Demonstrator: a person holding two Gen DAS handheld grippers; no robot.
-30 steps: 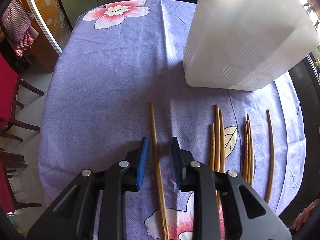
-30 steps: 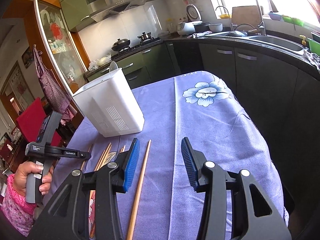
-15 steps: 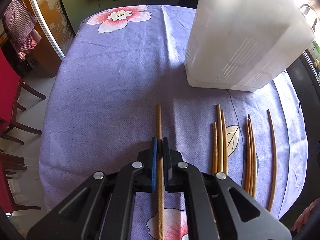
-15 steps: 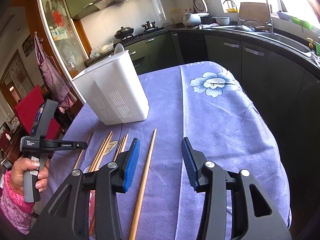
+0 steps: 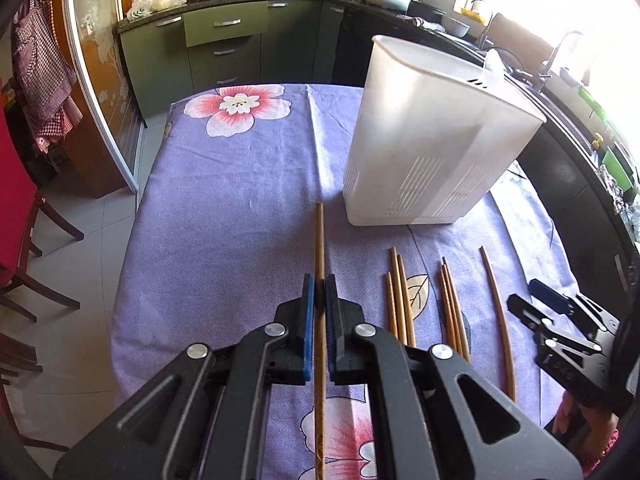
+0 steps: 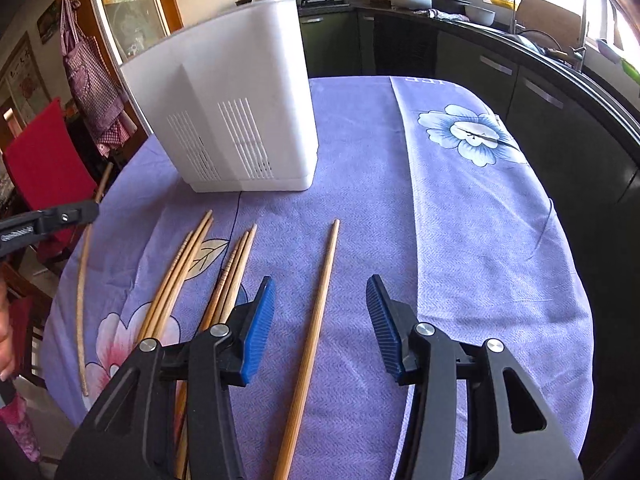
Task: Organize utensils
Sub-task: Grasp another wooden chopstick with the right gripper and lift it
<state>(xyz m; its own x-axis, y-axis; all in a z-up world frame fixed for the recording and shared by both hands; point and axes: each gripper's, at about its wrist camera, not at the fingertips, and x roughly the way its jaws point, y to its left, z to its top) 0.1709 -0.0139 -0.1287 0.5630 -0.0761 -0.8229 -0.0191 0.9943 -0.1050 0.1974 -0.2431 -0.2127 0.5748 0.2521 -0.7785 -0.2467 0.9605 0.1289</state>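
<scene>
Hidden from both views: inside of the white slotted plastic utensil holder, upper right of the left view. Near end of the long tan wooden chopstick cut off at bottom centre, clamped between the blue pads of the left tool. Only in the right view: right tool spread wide around a single bamboo chopstick lying on the purple floral tabletop, untouched; loose chopstick bundles at lower left.

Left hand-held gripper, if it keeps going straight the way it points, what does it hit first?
Probably nothing soon. The left hand-held gripper, shut on a chopstick, points along bare tablecloth, passing just left of the white utensil holder. Depth is unclear, so the holder's corner could be close.
</scene>
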